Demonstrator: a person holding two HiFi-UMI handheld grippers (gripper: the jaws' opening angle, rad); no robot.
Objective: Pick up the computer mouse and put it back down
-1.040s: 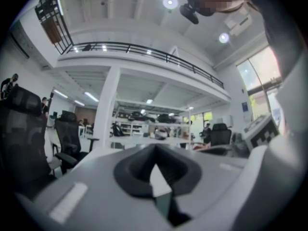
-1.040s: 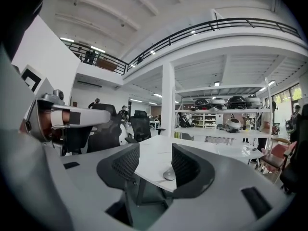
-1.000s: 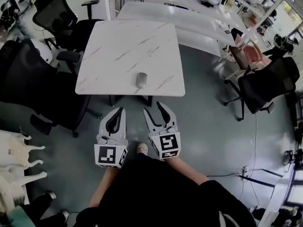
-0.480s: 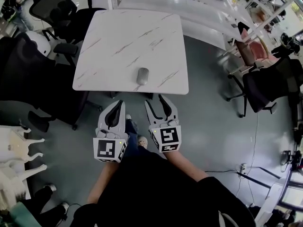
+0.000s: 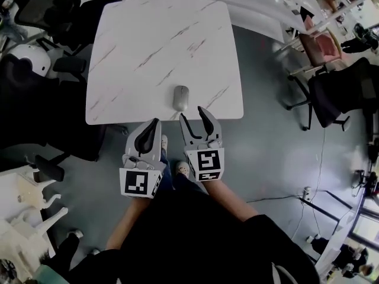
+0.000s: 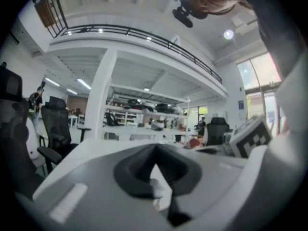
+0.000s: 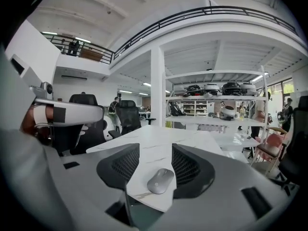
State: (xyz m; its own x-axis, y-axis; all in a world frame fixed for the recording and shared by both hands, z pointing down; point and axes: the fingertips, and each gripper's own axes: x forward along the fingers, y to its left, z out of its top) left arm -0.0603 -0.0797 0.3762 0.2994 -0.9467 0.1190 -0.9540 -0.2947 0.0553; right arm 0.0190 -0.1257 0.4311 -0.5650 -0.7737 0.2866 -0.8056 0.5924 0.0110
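A grey computer mouse lies near the front edge of the white marbled table. My right gripper hovers just short of that edge, a little right of the mouse, with its jaws open and nothing between them. In the right gripper view the mouse lies on the table ahead of the open jaws, apart from both. The left gripper is held beside the right one, below and left of the mouse, its tips together. The left gripper view shows those tips meeting over the table edge, holding nothing.
Black office chairs crowd the table's left side, and another stands at the right by a pink chair. A long white table lies behind. White plastic chairs sit at lower left. The person's shoe shows on the grey floor.
Both grippers have moved forward from over the floor up to the table's front edge. The mouse now lies close ahead of the right gripper; it has not moved on the table.
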